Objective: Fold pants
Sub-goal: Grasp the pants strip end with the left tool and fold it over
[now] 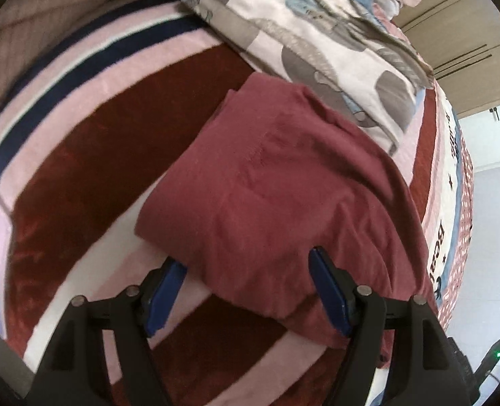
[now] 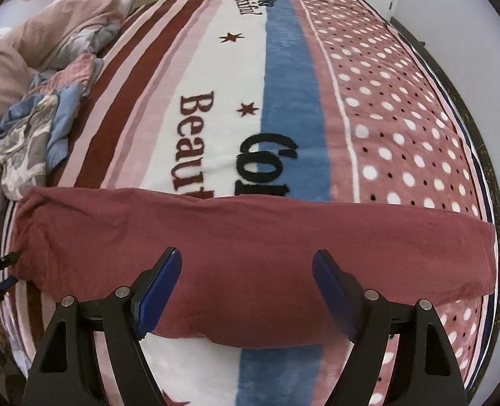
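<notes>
Left wrist view: left gripper (image 1: 248, 279) hangs over the near end of the pants (image 1: 270, 182), jaws spread, pads astride the cloth edge but not pinching it. The pants lie flat as a long maroon band across the blanket (image 1: 80, 176) on the bed, beside a crumpled quilt (image 1: 317, 34). Right wrist view: right gripper (image 2: 246, 279), also spread and empty, hovers above the band's middle (image 2: 250, 237). Judged step: between folds, 1 lengthwise fold apparently done. Next move calls for both grippers to pinch one end and carry it onto the other.
</notes>
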